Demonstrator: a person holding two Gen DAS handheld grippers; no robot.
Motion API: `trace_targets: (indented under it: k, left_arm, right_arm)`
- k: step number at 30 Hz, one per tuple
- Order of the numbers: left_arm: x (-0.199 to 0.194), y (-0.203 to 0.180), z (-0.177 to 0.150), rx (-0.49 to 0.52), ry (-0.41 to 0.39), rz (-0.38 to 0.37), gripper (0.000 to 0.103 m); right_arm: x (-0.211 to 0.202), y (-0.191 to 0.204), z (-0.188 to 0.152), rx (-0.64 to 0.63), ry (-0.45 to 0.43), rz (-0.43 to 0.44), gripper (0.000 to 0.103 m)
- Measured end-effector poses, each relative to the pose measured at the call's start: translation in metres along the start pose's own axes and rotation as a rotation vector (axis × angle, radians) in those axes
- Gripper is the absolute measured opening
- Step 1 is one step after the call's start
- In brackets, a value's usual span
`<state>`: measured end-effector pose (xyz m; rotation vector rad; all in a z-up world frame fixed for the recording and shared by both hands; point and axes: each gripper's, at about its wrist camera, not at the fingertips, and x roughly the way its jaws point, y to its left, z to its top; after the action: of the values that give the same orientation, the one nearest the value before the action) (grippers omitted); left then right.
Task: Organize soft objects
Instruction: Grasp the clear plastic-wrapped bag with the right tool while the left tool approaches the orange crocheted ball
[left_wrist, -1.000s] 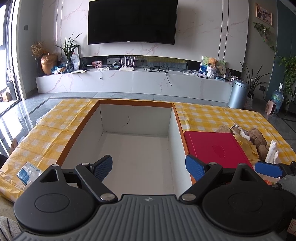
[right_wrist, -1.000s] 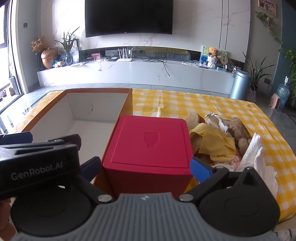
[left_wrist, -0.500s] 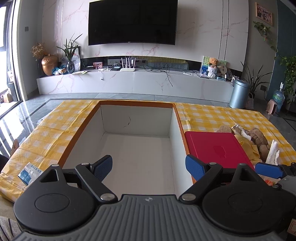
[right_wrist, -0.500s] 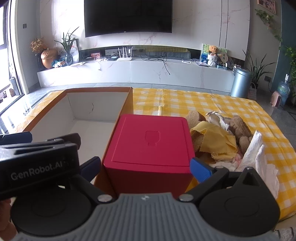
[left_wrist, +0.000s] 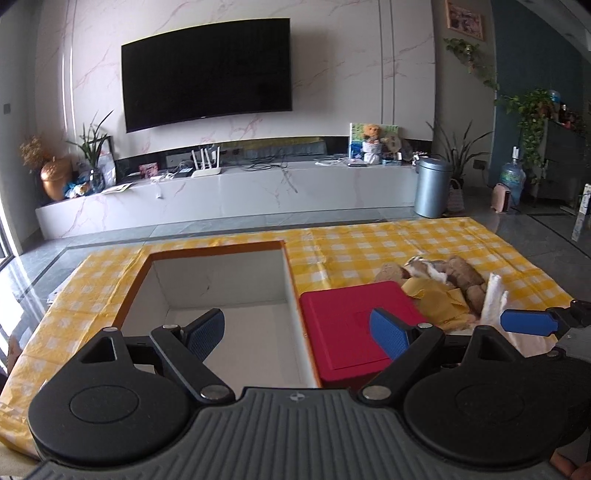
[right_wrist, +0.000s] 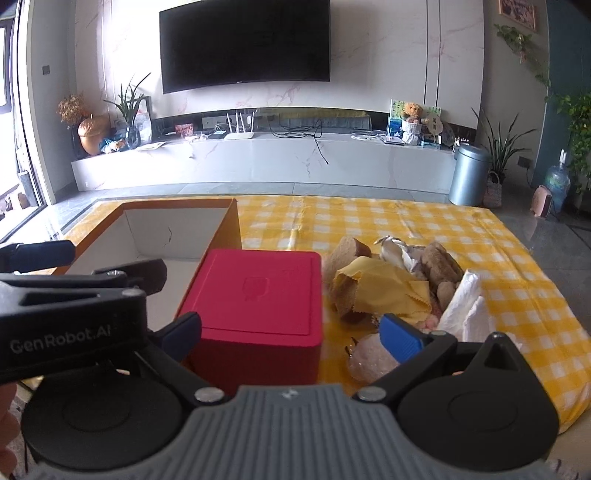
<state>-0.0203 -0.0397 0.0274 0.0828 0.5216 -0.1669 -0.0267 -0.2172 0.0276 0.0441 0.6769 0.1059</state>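
yellow checked tablecloth (right_wrist: 424, 225) carries our white open box (left_wrist: 221, 291), red box (right_wrist: 258, 291) beside it, then the soft pile (right_wrist: 399, 280) toward the right edge. left gripper (left_wrist: 295, 328) and right gripper (right_wrist: 291, 336) both gape wide, holding nothing. "genrobot.ai" reads on the left one.

Black tool (left_wrist: 297, 334) (blue pads (left_wrist: 389, 338))

**Open bin on the left, crowded ground on the right**

The white-walled bin (left_wrist: 221, 291) stands open-topped with bare floor inside, giving free entry from above. The red box (right_wrist: 258, 295) sits just beside the bin's right wall, blocking that side. Right of it, the pile of soft objects (right_wrist: 402, 284) crowds the checkered cloth (right_wrist: 388, 221), whose far stretch lies bare.
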Motion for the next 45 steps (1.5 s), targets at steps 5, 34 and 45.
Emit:
trace_targets:
  k: [5,34,45]
  left_arm:
    - [-0.003,-0.023,0.008,0.057,0.000,-0.083,0.103]
    - [0.057,-0.054,0.025,0.274,0.215,-0.152,0.103]
    - [0.044,-0.058,0.022,0.245,0.235,-0.203,0.103]
  right_arm:
    - [-0.017,-0.066,-0.001,0.067,0.056,-0.042,0.101]
    - [0.144,-0.089,-0.012,-0.117,0.469,0.030,0.061]
    - [0.091,-0.120,0.003,0.059,0.314,0.142,0.051]
